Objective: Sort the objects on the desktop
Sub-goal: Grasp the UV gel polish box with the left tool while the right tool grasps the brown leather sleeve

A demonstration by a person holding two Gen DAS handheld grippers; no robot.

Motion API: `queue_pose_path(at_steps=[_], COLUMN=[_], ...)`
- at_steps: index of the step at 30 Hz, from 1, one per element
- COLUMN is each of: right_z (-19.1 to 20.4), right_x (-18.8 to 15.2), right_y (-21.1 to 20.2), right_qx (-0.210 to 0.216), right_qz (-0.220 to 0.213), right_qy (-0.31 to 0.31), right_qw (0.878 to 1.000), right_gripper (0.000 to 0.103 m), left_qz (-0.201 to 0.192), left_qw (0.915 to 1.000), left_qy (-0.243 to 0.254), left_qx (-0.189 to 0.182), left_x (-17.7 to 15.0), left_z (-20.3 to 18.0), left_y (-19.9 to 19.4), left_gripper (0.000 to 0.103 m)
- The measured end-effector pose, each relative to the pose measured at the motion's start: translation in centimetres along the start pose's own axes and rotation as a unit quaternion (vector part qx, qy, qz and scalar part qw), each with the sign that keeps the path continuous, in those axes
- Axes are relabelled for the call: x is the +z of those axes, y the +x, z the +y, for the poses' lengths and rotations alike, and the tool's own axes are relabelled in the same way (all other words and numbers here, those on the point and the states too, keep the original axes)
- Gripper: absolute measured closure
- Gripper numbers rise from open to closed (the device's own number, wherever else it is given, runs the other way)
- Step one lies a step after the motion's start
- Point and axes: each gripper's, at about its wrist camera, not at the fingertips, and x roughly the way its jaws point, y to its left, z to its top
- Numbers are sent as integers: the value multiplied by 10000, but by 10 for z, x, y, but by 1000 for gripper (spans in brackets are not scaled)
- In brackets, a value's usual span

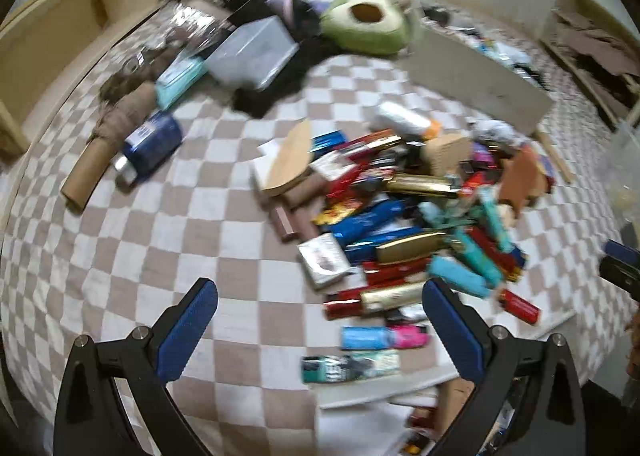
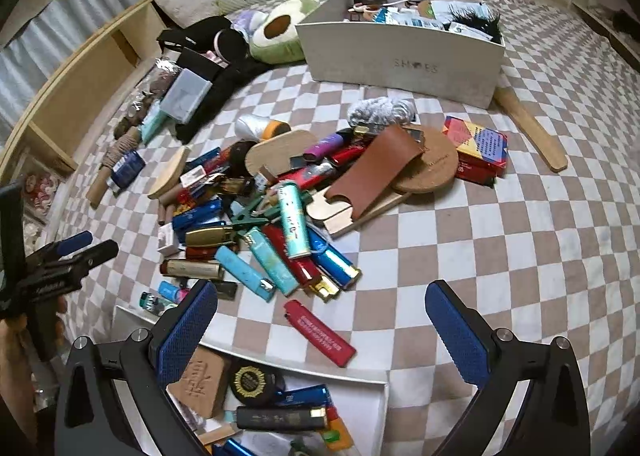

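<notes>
Red lighter [image 2: 320, 332] lies flat and alone just ahead of the right claw [image 2: 320, 316], apart from the pile [image 2: 276, 215]; the tray [image 2: 376, 388] sits beneath. Both claws, left [image 1: 320, 316] included, gape wide and empty. Straddle its narrow sides before closing.

I see pile of lighters [image 2: 280, 232] heaped mid-bed, lying flat, overlapping | red lighter [image 2: 320, 332] alone, just beside pile, near white tray [image 2: 360, 378] | brown leather sleeve [image 2: 376, 171] atop pile | white box [image 2: 400, 55] behind, full
</notes>
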Motion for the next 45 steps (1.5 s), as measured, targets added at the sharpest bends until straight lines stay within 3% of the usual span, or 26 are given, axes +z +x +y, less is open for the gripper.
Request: queue_pose_path(at_steps=[3, 10, 18, 28, 30, 32, 33, 35, 44, 45], right_z=[-5, -27, -54, -118, -130, -139, -142, -140, -96, -91], right_x=[2, 7, 13, 29, 32, 38, 41, 48, 80, 83], right_y=[4, 17, 24, 24, 24, 26, 28, 32, 77, 82], right_qx=[-114, -238, -407, -304, -252, -213, -200, -174, 123, 171], right_qz=[43, 239, 319, 116, 77, 49, 41, 73, 664, 719], right_qy=[59, 366, 656, 1695, 1907, 2074, 2132, 2112, 1649, 1640], right_qw=[9999, 9988, 9965, 9850, 9813, 9780, 9768, 9773, 9840, 9837], right_gripper=[0, 0, 0, 0, 0, 0, 0, 0, 0, 6], left_qz=[277, 848, 1088, 1266, 1262, 1266, 1269, 1264, 1175, 1164], left_qw=[9995, 9951, 9924, 9905, 9906, 9907, 9907, 9909, 9926, 9928], left_qy=[-125, -499, -533, -410, -453, -455, -441, -419, -202, -163], left_qx=[60, 73, 234, 361, 277, 208, 205, 181, 240, 252], left_x=[5, 9, 15, 17, 17, 17, 16, 16, 15, 15], left_z=[7, 16, 3, -2, 3, 7, 9, 12, 19, 18], left_y=[19, 57, 79, 96, 95, 95, 94, 94, 88, 88], left_gripper=[2, 22, 25, 29, 34, 48, 50, 57, 66, 66])
